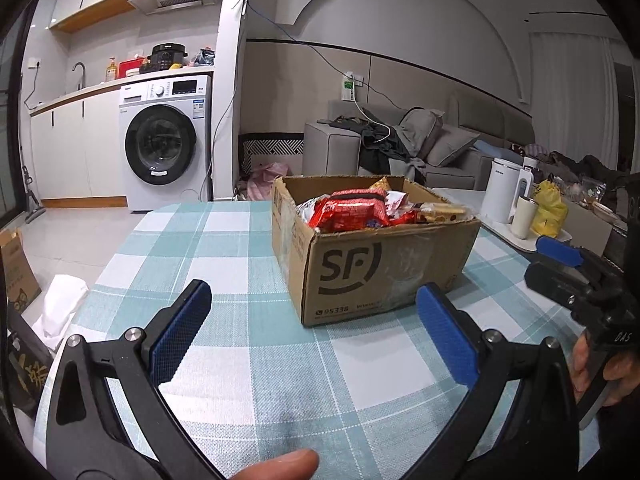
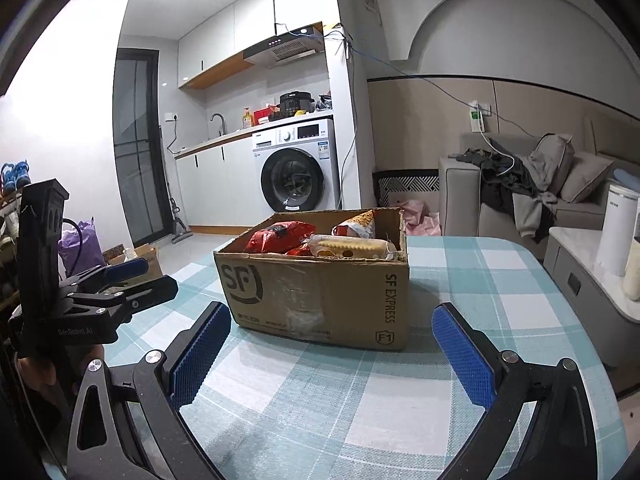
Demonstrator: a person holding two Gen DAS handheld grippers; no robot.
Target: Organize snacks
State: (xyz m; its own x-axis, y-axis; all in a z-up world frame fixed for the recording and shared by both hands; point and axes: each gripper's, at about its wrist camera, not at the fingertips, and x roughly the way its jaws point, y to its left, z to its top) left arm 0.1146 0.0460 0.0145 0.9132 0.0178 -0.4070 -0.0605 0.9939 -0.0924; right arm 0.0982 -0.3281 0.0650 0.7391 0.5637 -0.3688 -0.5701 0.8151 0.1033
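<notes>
An open cardboard SF box (image 1: pixel 384 272) stands on the checked table (image 1: pixel 256 364); it also shows in the right wrist view (image 2: pixel 320 292). It holds snacks: red packets (image 1: pixel 352 210), a biscuit pack (image 2: pixel 352 245) and an orange bag (image 2: pixel 362 222). My left gripper (image 1: pixel 316 300) is open and empty, a little short of the box's near left corner. My right gripper (image 2: pixel 328 320) is open and empty, just in front of the box. The right gripper shows at the right edge of the left wrist view (image 1: pixel 560 264); the left gripper shows at the left of the right wrist view (image 2: pixel 136 274).
A side table (image 2: pixel 580 284) to the right of the table carries a white kettle (image 1: pixel 502 196), a cup (image 1: pixel 525 216) and a yellow bag (image 1: pixel 551 210). A sofa (image 1: pixel 440 148) with clothes lies behind. A washing machine (image 1: pixel 166 144) stands at the kitchen wall. Boxes and bags lie on the floor at left.
</notes>
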